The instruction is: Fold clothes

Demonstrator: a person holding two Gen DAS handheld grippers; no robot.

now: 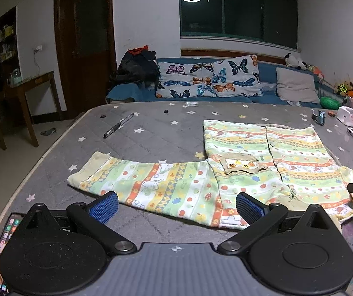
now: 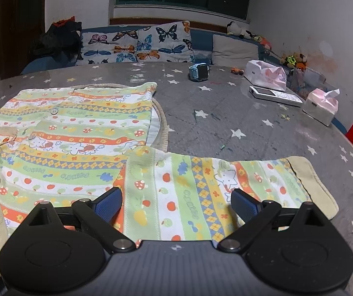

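Left wrist view has the left gripper [image 1: 177,203] with its blue-padded fingers spread apart and nothing between them, low over the near edge of the grey star-print mattress [image 1: 139,145], aimed at the lower hem of the shirt's left sleeve [image 1: 151,185]. The child's patterned shirt [image 1: 262,162] lies flat, front up, buttons closed, sleeves stretched out toward both side edges. In the right wrist view the right gripper [image 2: 176,203] is likewise spread wide and empty, over the right sleeve [image 2: 213,187] near its join with the body. Folding looks not yet begun; the sleeves are probably first. The main risk is a shallow pinch: the fabric is thin and lies tight on the quilted surface, so the fingers may close on only the top layer, or drag the whole shirt and wrinkle it. A phone [image 1: 1,251] sits at the near left corner right beside the left gripper and could be knocked off. The pen [image 1: 118,125] lies well apart toward the far left edge.
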